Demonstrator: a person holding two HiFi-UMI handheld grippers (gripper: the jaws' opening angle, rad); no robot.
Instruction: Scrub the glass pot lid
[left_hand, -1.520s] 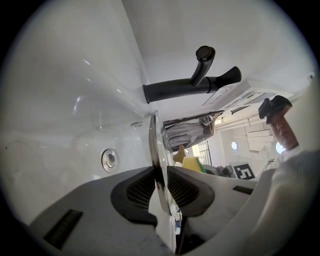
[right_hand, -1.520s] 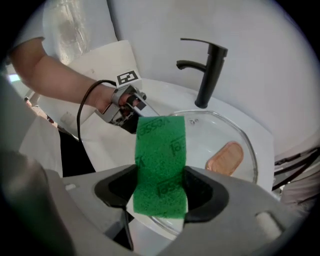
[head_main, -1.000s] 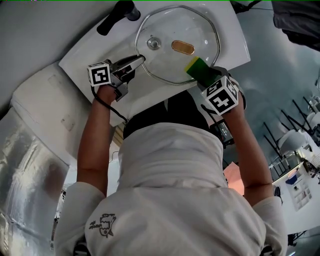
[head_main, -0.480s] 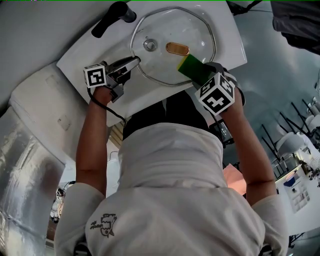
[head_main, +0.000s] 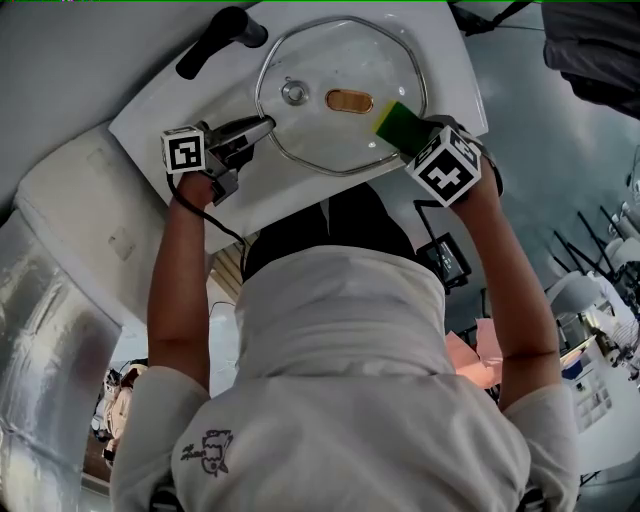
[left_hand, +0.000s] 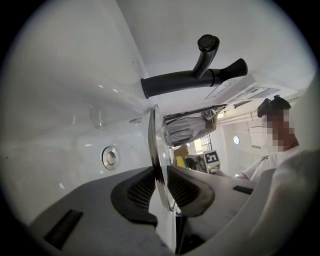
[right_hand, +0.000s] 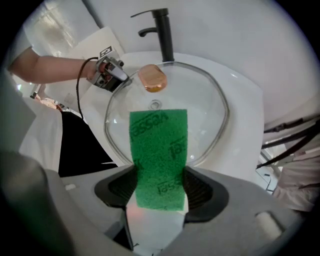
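Observation:
The glass pot lid (head_main: 340, 70) with a metal rim and an amber knob (head_main: 349, 101) lies over the white sink basin (head_main: 240, 190). My left gripper (head_main: 262, 126) is shut on the lid's left rim; in the left gripper view the rim (left_hand: 155, 150) runs edge-on between the pads. My right gripper (head_main: 415, 138) is shut on a green and yellow sponge (head_main: 399, 123), which rests on the lid's right side. In the right gripper view the green sponge (right_hand: 159, 150) lies on the lid (right_hand: 210, 105), below the knob (right_hand: 152, 78).
A black faucet (head_main: 212, 40) stands at the sink's back left, seen as a black spout and handle (left_hand: 192, 77) and upright (right_hand: 162, 32). The basin drain (left_hand: 110, 157) shows under the lid. A white counter (head_main: 90, 190) lies left of the sink.
My right gripper has slid the sponge along the lid's near edge, left and then back to the right side. The left gripper keeps its hold on the rim.

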